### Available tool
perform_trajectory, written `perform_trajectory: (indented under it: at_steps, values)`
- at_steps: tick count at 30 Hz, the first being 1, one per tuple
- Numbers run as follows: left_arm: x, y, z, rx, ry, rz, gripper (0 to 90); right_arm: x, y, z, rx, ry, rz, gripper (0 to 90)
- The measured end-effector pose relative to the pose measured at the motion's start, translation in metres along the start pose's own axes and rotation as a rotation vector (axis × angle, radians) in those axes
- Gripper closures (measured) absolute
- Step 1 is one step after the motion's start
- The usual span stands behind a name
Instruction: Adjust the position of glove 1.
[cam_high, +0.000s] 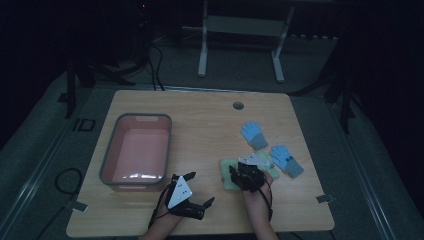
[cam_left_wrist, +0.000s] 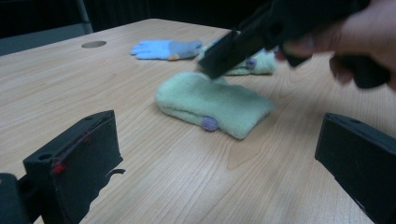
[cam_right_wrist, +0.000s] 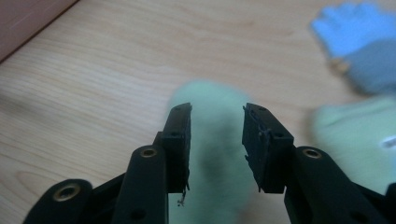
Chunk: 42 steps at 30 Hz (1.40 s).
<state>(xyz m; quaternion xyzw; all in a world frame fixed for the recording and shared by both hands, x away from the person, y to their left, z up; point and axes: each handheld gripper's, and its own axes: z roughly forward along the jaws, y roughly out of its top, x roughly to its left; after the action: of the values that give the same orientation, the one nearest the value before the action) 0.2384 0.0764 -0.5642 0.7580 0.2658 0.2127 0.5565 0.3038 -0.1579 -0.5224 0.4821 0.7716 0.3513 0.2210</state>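
The thing in hand is a pale green mitten (cam_left_wrist: 212, 105) that lies flat on the wooden table (cam_high: 200, 120), right of the middle and well apart from the pink bin (cam_high: 137, 150) at the left. A second green mitten (cam_left_wrist: 257, 63) lies just behind it, and two blue gloves (cam_high: 254, 134) (cam_high: 286, 160) lie farther back and to the right. The right gripper (cam_right_wrist: 217, 128) hangs over the near mitten with its jaws partly apart, the fuzzy green cloth seen between them but not pinched; the pads do not press on it. The left gripper (cam_left_wrist: 210, 158) rests low near the table's front edge, its jaws wide apart with nothing between them, and looks across at the mitten. The mitten looks like soft fleece: light, limp and thick, so it should squash easily under the pads and sag or unfold once lifted. It is not fragile and not slippery, since the nap should give good grip. A good hold is probably across the doubled middle or at the folded edge near the small purple button (cam_left_wrist: 209, 123), where the layers bunch and can be pinched together. A grab at one thin corner would likely take only the top layer.
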Motion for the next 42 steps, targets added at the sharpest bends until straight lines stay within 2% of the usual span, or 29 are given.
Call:
perform_trajectory:
  at_steps: [2,3,5,6,8,11,13,15,16,17,19,20,22,24,27,30,31,32,33,34,35,40,42]
  values:
    - [0.000,0.000,0.000,0.001,0.001,0.002,0.2,-0.014,0.005,-0.009,-0.024,-0.013,-0.037,62.1]
    - [0.000,0.000,0.000,0.000,0.002,0.002,0.2,-0.014,0.005,-0.009,-0.024,-0.013,-0.037,62.1]
    - [0.000,0.000,0.000,0.002,0.001,0.001,0.2,-0.024,0.006,-0.014,-0.020,-0.054,-0.053,64.0]
    - [0.000,0.000,0.000,0.002,0.001,0.001,0.2,-0.032,0.006,-0.017,-0.035,-0.059,-0.048,63.7]
    - [0.000,0.000,0.000,0.002,0.002,-0.001,0.2,-0.044,0.006,-0.020,-0.025,-0.075,-0.065,62.1]
    - [-0.001,0.000,0.000,0.001,0.002,0.001,0.2,-0.062,0.004,-0.024,-0.019,-0.085,-0.085,59.5]
    - [-0.001,0.000,0.000,0.002,0.003,0.002,0.2,-0.066,0.003,-0.025,-0.018,-0.096,-0.091,58.6]
    - [0.000,0.000,0.000,0.001,0.002,-0.001,0.2,-0.082,-0.004,-0.033,-0.021,-0.104,-0.122,58.5]
    - [0.000,0.000,0.000,0.001,0.002,-0.002,0.2,-0.086,-0.006,-0.036,-0.022,-0.084,-0.125,58.5]
    - [0.000,0.000,0.000,0.001,0.003,-0.001,0.2,-0.091,-0.009,-0.038,-0.019,-0.097,-0.132,58.6]
    - [0.000,0.000,0.000,0.001,0.002,0.001,0.2,-0.100,-0.012,-0.043,-0.025,-0.063,-0.150,58.7]
    - [-0.001,0.000,0.000,0.002,0.003,0.002,0.2,-0.104,-0.012,-0.044,-0.024,-0.064,-0.149,58.6]
    - [-0.001,0.000,0.000,0.001,0.002,0.002,0.2,-0.115,-0.012,-0.046,-0.016,-0.023,-0.147,56.6]
    - [0.000,0.000,0.000,0.001,0.004,0.001,0.2,-0.119,-0.012,-0.047,-0.005,-0.030,-0.160,56.9]
    - [0.000,0.000,0.000,0.002,0.008,-0.002,0.2,-0.120,-0.011,-0.045,-0.002,-0.004,-0.218,57.3]
    - [0.000,0.000,0.000,0.001,0.007,-0.004,0.2,-0.124,-0.008,-0.039,-0.011,0.055,-0.247,61.8]
    - [0.000,0.000,0.000,0.001,0.007,-0.004,0.2,-0.124,-0.008,-0.039,-0.011,0.055,-0.247,61.8]
    - [0.000,0.000,0.000,0.002,0.008,-0.004,0.2,-0.126,-0.007,-0.037,-0.013,0.088,-0.260,62.0]
    - [0.000,0.000,0.000,0.002,0.009,-0.004,0.2,-0.130,-0.005,-0.031,-0.024,0.140,-0.288,62.4]
    - [0.000,0.000,0.000,0.002,0.009,-0.003,0.2,-0.131,-0.006,-0.027,-0.019,0.151,-0.305,62.3]
    - [0.000,0.000,0.000,0.002,0.009,-0.003,0.2,-0.132,-0.006,-0.024,-0.015,0.143,-0.316,62.3]
    - [-0.001,0.000,0.000,0.004,0.020,0.008,0.2,-0.134,-0.011,-0.010,-0.015,0.143,-0.295,63.4]
    - [-0.001,0.000,0.000,0.005,0.019,0.005,0.2,-0.135,-0.015,-0.004,-0.007,0.167,-0.279,63.2]
